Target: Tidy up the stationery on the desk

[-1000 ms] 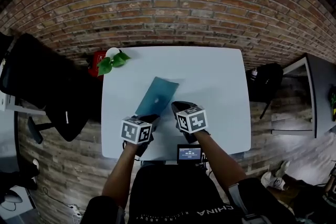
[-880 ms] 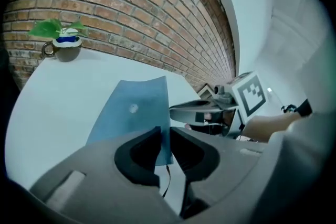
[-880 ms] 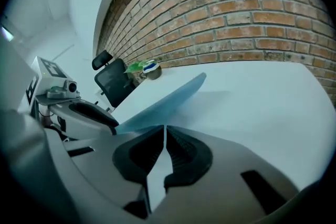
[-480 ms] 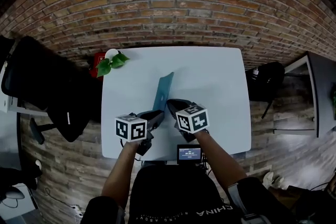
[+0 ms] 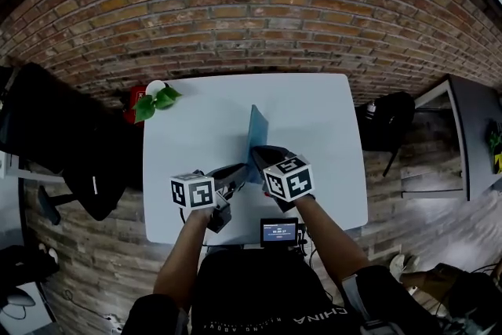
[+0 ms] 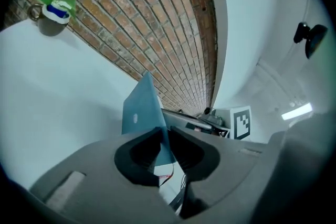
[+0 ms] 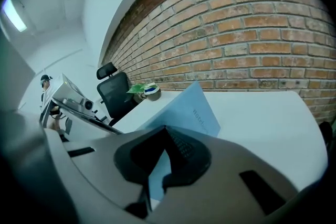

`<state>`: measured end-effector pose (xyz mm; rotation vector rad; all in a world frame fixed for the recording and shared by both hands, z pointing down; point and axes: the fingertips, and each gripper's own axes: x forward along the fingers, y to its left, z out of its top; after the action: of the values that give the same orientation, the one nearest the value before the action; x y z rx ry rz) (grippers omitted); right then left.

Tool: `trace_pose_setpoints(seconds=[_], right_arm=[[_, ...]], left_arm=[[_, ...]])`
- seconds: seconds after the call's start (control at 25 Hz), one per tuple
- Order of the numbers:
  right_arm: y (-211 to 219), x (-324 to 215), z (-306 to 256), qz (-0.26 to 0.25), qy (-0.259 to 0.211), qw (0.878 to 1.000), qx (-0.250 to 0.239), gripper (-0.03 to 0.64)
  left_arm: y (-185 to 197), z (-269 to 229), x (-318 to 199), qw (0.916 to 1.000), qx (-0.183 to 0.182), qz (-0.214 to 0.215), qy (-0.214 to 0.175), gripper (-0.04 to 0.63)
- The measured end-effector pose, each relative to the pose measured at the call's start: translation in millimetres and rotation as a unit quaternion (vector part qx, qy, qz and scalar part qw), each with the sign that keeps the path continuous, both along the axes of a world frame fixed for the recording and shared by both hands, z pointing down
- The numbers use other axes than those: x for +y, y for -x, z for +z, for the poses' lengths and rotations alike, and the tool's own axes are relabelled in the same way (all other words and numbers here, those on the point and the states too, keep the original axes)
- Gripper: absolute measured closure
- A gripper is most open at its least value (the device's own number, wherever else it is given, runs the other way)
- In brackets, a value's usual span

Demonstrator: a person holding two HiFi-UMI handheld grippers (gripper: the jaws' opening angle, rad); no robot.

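A thin blue notebook point(image 5: 256, 136) stands nearly on edge above the middle of the white desk point(image 5: 321, 137), so the head view shows it as a narrow strip. My left gripper point(image 5: 235, 173) is shut on its near lower corner. My right gripper point(image 5: 263, 158) is shut on the same near end, from the right. In the left gripper view the notebook point(image 6: 139, 112) rises out of the closed jaws of the left gripper point(image 6: 161, 148). The right gripper view shows its printed cover point(image 7: 193, 110) slanting up from the right gripper point(image 7: 156, 166).
A small potted plant point(image 5: 152, 100) sits at the desk's far left corner, against the brick wall. A black office chair point(image 5: 55, 133) stands to the left. A small device with a lit screen point(image 5: 279, 231) is at the desk's near edge. A black bag point(image 5: 384, 121) lies right of the desk.
The notebook went from lying flat and slanted on the desk to standing on edge, turned up and shifted slightly right. Both grippers stayed at its near end.
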<state>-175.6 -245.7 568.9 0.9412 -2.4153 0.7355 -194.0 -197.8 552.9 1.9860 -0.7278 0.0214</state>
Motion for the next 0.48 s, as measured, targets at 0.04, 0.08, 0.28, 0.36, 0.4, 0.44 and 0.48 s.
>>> trace_pose_setpoints(seconds=[0.04,0.08,0.28,0.36,0.4,0.44,0.48], right_arm=[[4,1,2,-0.001,0.003,1.0,-0.003,0.607],[9,2,3,-0.003,0.006,1.0,-0.007,0.607],[44,4,13,-0.029,0.023,0.999,-0.02,0.607],[58,6,20,-0.037,0.034,0.998,-0.025,0.607],[64,7,24,-0.041,0.039,0.998,-0.024,0.607],[70,8,28,-0.045,0.042,0.998,-0.021,0.607],[75,10,33,-0.05,0.043,0.998,-0.015,0.607]], left_arm=[[4,2,1,0.9999,0.007,-0.005,0.005,0.529],[8,2,2,0.9998,0.012,-0.011,0.009,0.529],[48,17,3,0.9988,-0.018,-0.043,0.017,0.529],[63,25,6,0.9978,-0.026,-0.055,0.028,0.532],[68,28,7,0.9973,-0.024,-0.06,0.034,0.534],[72,31,8,0.9969,-0.018,-0.065,0.04,0.535],[77,35,9,0.9964,-0.015,-0.07,0.047,0.537]])
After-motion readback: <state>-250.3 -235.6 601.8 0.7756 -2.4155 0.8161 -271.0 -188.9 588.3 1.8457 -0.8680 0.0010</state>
